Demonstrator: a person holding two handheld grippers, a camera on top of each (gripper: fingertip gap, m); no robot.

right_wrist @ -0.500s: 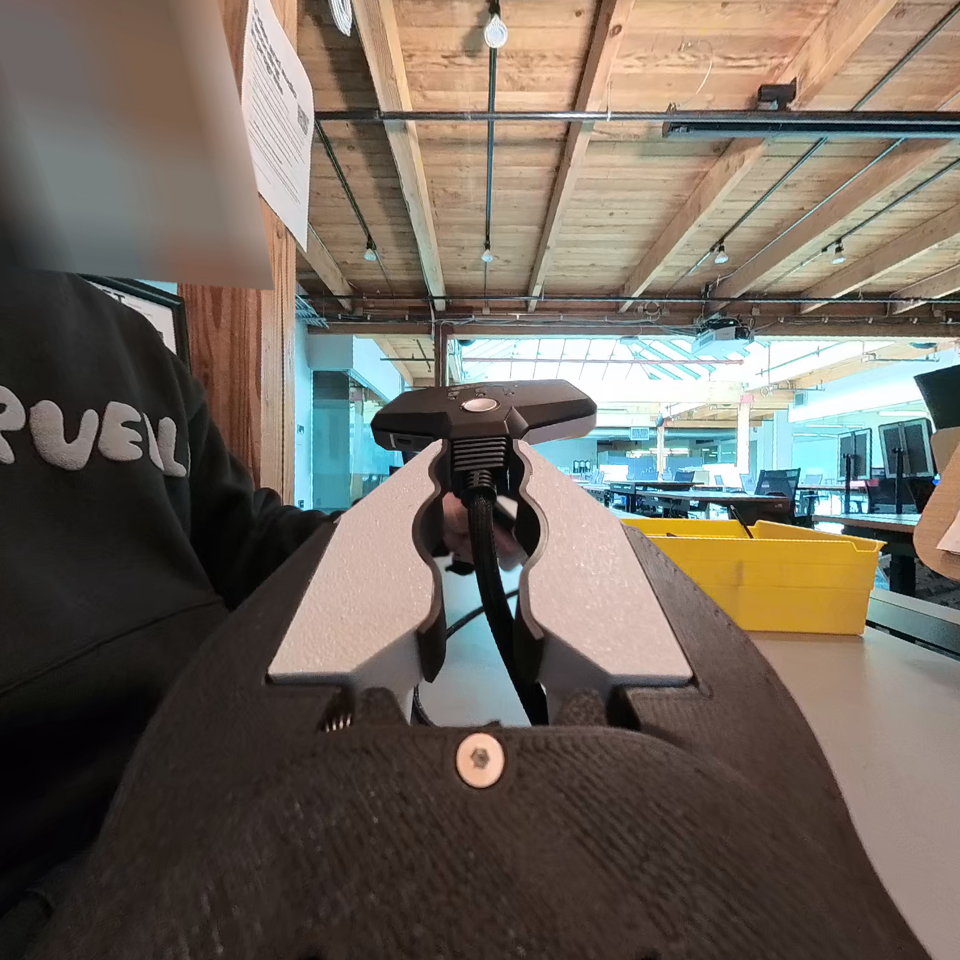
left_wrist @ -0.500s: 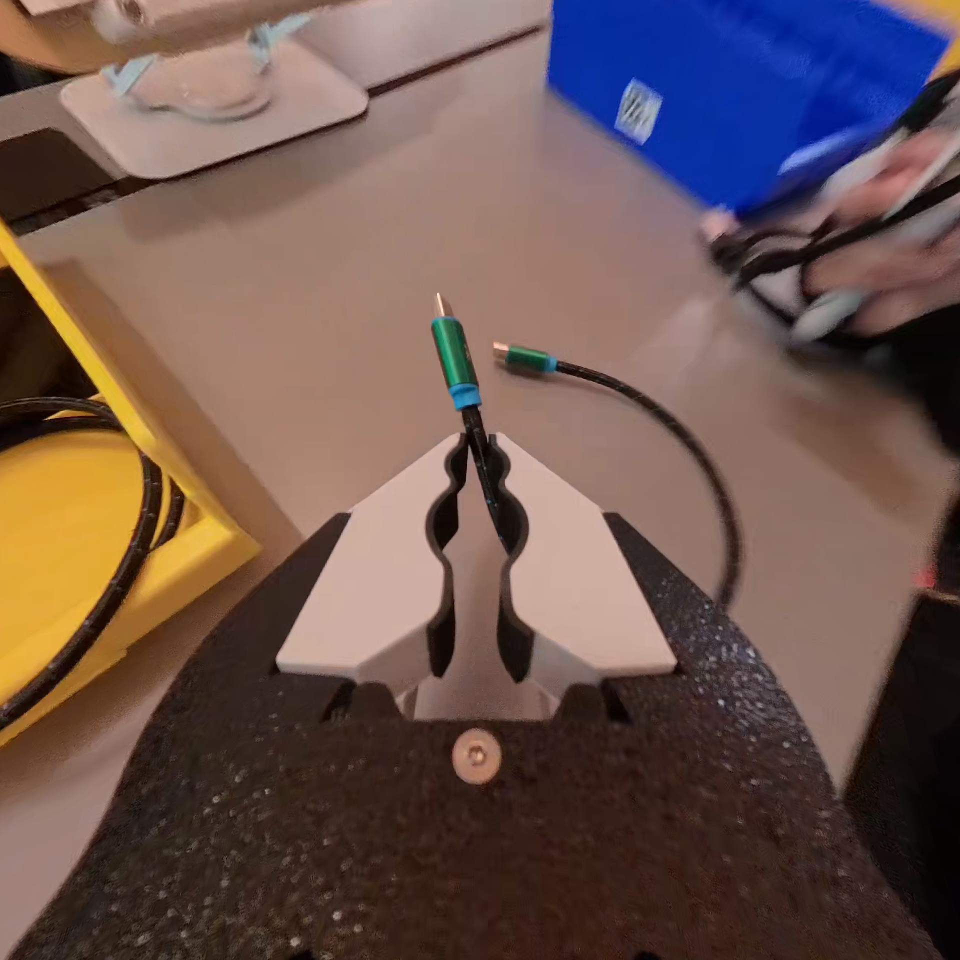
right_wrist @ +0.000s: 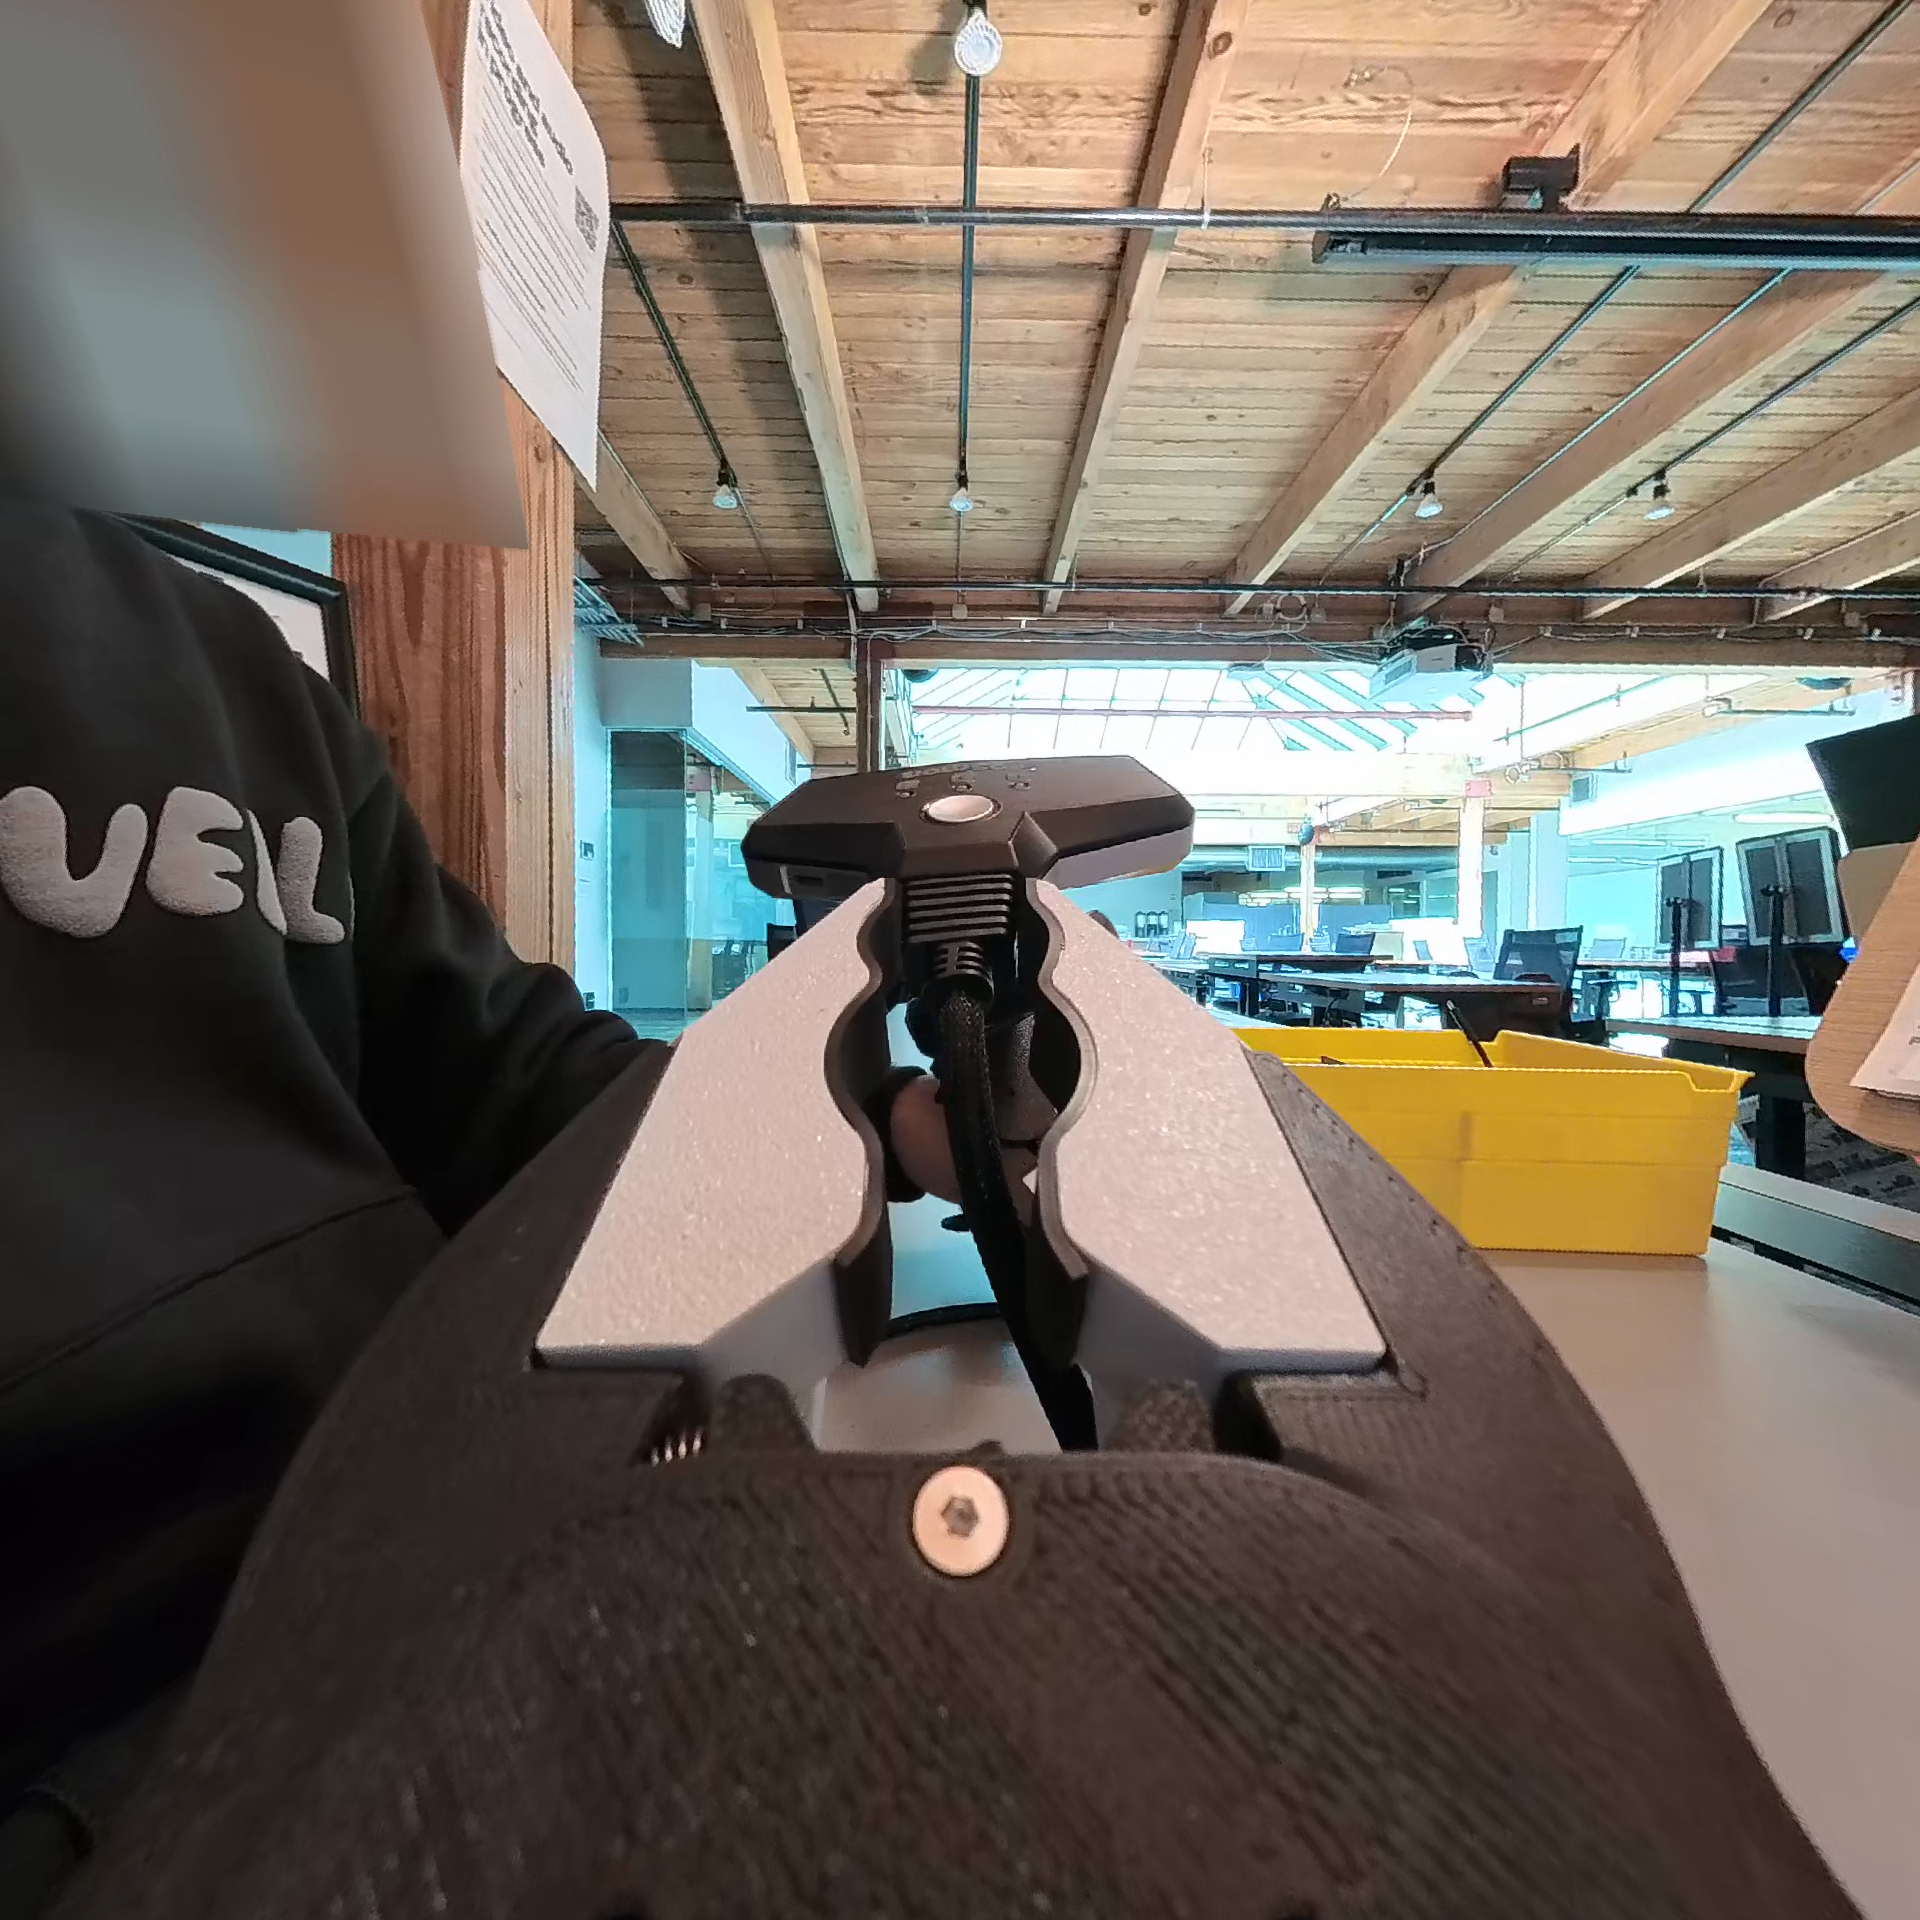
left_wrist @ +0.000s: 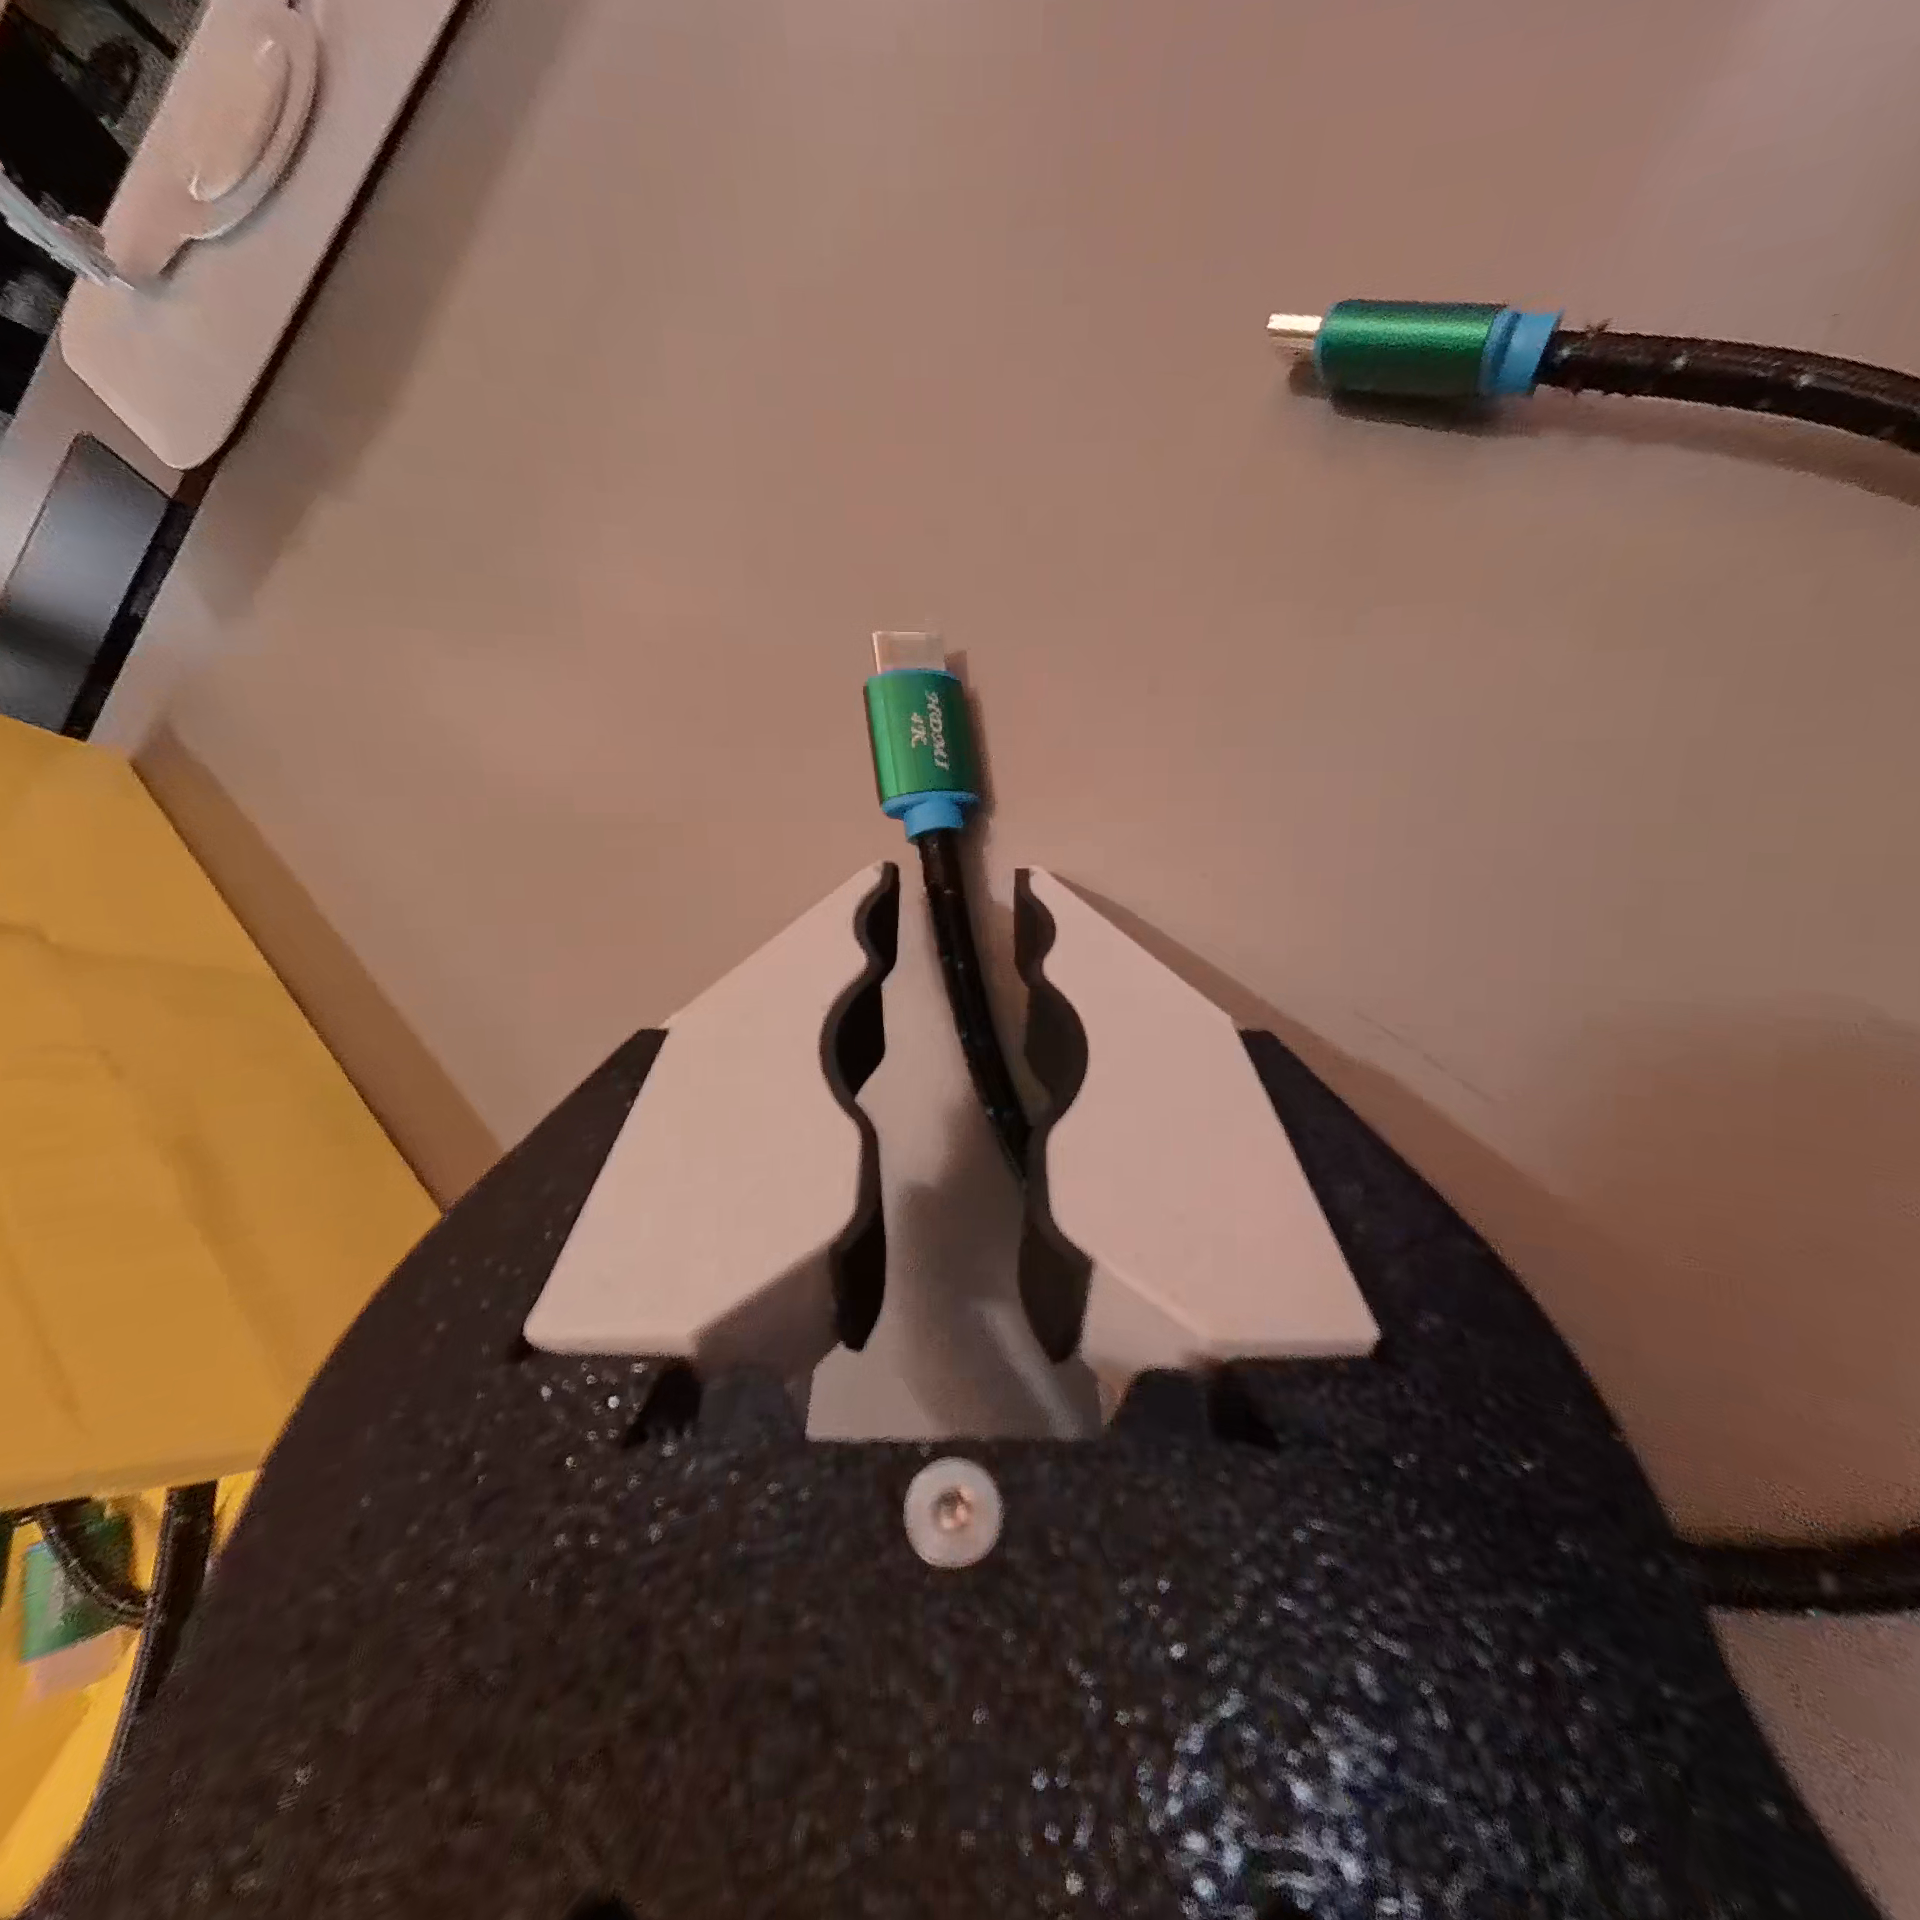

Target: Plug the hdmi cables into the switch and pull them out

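Grey bench [left_wrist: 1143,260] carries a second green plug [left_wrist: 1413,348], well apart. Left claw [left_wrist: 956,883] stands spread, its HDMI cable [left_wrist: 961,956] lying loose between. Right claw [right_wrist: 956,894] pinches the switch [right_wrist: 966,821] by its ribbed collar. Judgement: regrip just behind the plug.

plug [left_wrist: 918,750]: green shell, blue collar
second plug [left_wrist: 1415,347]: green, blue collar
cable [left_wrist: 1714,387]: black braid, pale flecks
bin [right_wrist: 1496,1132]: yellow
switch [right_wrist: 966,826]: black, silver button
table [left_wrist: 935,364]: beige
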